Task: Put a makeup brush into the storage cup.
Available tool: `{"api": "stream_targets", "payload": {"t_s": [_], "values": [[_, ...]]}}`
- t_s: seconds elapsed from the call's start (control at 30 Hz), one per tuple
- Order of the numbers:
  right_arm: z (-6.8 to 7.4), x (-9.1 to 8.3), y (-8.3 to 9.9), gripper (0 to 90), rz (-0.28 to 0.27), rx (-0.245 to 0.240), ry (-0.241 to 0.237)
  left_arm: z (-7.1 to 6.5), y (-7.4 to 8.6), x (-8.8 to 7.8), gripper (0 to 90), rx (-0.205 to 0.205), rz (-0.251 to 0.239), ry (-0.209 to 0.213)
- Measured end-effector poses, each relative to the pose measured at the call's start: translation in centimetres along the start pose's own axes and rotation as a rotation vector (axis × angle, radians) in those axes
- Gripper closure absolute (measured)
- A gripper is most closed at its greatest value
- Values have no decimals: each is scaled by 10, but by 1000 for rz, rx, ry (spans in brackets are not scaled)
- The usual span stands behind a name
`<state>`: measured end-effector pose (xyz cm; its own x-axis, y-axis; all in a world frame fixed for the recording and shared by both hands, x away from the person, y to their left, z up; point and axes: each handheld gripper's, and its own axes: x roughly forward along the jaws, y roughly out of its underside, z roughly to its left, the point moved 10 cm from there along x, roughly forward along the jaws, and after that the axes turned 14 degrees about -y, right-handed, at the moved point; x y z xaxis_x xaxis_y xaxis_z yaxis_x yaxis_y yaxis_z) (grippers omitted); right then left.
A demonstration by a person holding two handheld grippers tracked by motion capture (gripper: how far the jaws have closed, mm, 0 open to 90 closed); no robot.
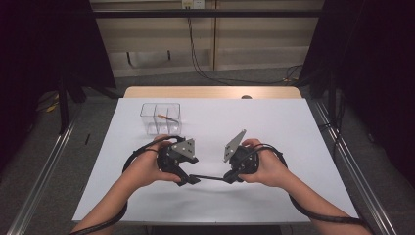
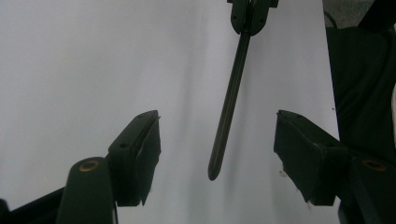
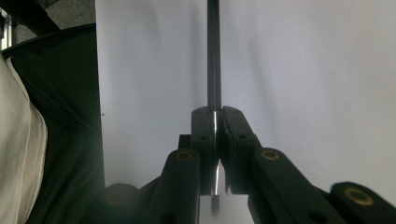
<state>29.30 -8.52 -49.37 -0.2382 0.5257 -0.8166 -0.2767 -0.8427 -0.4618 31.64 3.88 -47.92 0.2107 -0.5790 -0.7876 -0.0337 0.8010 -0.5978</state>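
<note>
1. Even overhead light falls on the white table (image 1: 274, 122), the brightest surface in the high view; dark curtains around the table swallow the room's sides.
2. Soft, short shadows lie on the table beneath the hands.
3. In the left gripper view, the near jaws are silhouetted and slightly soft against the table.
4. A thin glint runs down the rod (image 3: 214, 70) in the right gripper view; the foreground there blurs.

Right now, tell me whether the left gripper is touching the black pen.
Apart. The left gripper view shows the pen between the left gripper fingers with white table on both sides of it.
</note>
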Motion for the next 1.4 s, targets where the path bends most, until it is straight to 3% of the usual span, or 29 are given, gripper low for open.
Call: {"api": "stream_targets", "payload": {"t_s": [0.17, 0.5, 0.73, 1.03, 1.23, 1.4], "values": [[0, 0, -1, 847, 3, 4, 1, 0, 1, 1, 439, 11, 25, 7], [3, 0, -4, 847, 6, -17, -7, -5, 1, 10, 527, 49, 69, 29], [4, -1, -6, 847, 6, -27, -11, -9, 3, 16, 635, 81, 101, 54], [2, -1, -7, 846, 31, -60, -5, -14, 3, 20, 811, 100, 129, 74], [2, 0, -7, 843, 27, -73, -12, -18, 5, 22, 840, 136, 145, 92], [2, 2, -7, 842, 23, -77, -20, -19, 7, 22, 842, 138, 143, 90]]}}
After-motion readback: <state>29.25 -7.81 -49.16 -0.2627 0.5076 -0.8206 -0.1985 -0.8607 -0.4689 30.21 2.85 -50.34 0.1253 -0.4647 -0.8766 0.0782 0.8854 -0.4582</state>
